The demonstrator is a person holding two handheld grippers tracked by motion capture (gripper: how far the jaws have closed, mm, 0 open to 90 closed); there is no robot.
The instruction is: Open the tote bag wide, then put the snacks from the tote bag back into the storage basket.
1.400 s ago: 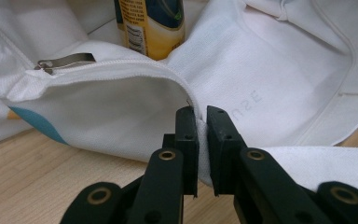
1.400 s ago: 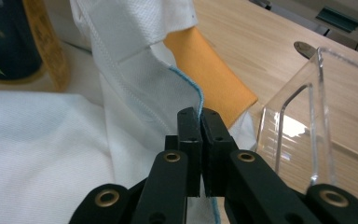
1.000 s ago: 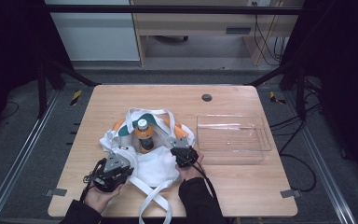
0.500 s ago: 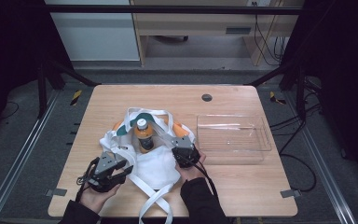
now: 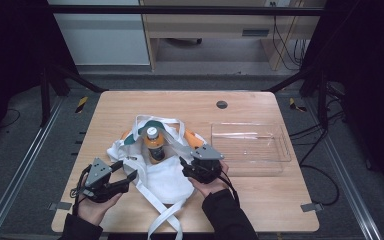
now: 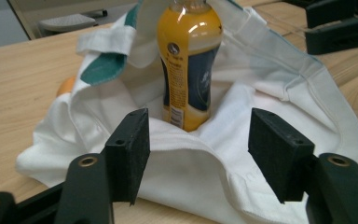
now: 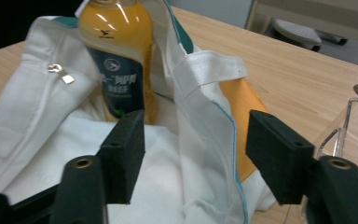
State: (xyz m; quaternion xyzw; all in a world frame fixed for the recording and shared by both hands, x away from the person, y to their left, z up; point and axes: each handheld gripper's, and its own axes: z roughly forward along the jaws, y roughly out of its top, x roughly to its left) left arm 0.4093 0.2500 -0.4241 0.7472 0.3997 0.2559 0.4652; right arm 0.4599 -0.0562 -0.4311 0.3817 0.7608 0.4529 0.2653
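My left claw (image 5: 122, 172) and right claw (image 5: 187, 165) both gape empty beside the white cloth bag (image 5: 165, 177) mid-counter (image 5: 260, 200). The juice bottle (image 5: 154, 145) stands upright inside. The limp fabric is probably best pinched at its hemmed rim; the bottle looks smooth, top-heavy.

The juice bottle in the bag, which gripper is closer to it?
Right. The right gripper sits just beside the bottle, at the bag's edge. The left gripper is farther off, down by the bag's near-left side.
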